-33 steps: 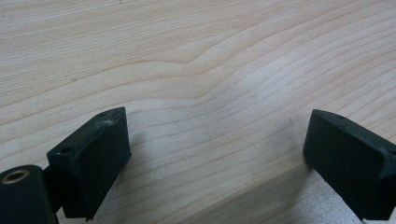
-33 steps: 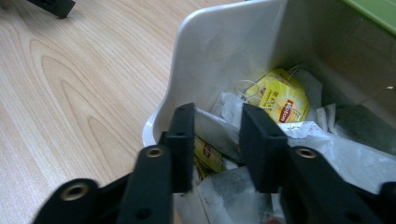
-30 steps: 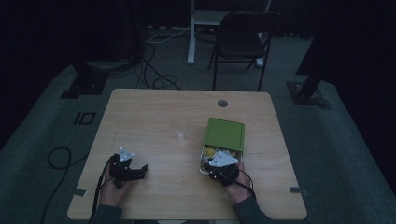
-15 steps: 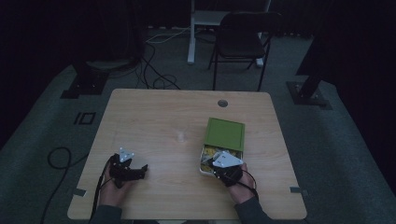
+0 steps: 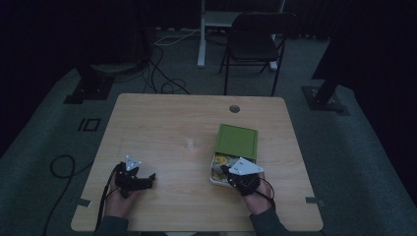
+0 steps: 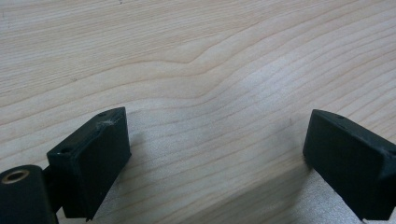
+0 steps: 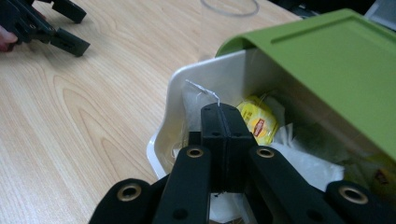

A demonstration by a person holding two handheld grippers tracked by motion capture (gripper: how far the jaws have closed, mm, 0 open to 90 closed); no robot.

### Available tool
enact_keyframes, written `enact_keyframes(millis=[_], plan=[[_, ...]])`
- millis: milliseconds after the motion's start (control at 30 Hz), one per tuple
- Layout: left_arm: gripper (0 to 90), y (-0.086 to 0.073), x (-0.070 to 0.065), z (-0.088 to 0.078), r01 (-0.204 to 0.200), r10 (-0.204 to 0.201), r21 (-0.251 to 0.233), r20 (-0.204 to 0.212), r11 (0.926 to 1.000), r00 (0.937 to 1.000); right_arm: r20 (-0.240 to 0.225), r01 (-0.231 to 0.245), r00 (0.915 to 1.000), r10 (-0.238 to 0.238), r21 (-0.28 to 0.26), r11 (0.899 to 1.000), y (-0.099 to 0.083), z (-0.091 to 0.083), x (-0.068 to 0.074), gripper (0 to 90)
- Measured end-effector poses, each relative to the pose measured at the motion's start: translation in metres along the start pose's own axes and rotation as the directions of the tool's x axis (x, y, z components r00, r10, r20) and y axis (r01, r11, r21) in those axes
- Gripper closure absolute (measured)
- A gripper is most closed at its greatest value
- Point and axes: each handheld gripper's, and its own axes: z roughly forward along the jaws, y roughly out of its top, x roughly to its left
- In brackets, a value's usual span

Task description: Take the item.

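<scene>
Teabag string [image 7: 204, 89] pinched in shut jaws of right gripper [image 7: 224, 109] over white box [image 7: 173, 108]; left gripper [image 6: 217, 154] jaws apart.

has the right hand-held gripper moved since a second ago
Yes, slightly. In the high view the right hand-held gripper has drawn back toward the table's near edge, against the white box with its green lid, jaws shut on a thin string.

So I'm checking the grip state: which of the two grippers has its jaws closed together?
The right gripper, over the white box with the green lid; its jaws meet on a thin string. The left gripper has its jaws wide apart over bare table.
</scene>
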Motion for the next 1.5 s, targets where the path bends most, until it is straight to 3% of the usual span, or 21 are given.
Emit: enact_keyframes(millis=[533, 1500], plan=[[8.0, 0.000, 0.000, 0.000, 0.000, 0.000, 0.000, 0.000, 1.0000, 1.0000, 0.015, -0.008, 0.9999, 0.009, -0.039, 0.999, 0.012, -0.017, -0.007, 90.0], [8.0, 0.000, 0.000, 0.000, 0.002, -0.002, -0.001, 0.000, 1.0000, 1.0000, -0.006, 0.013, 0.9999, -0.014, -0.062, 0.998, 0.028, -0.030, -0.009, 90.0]])
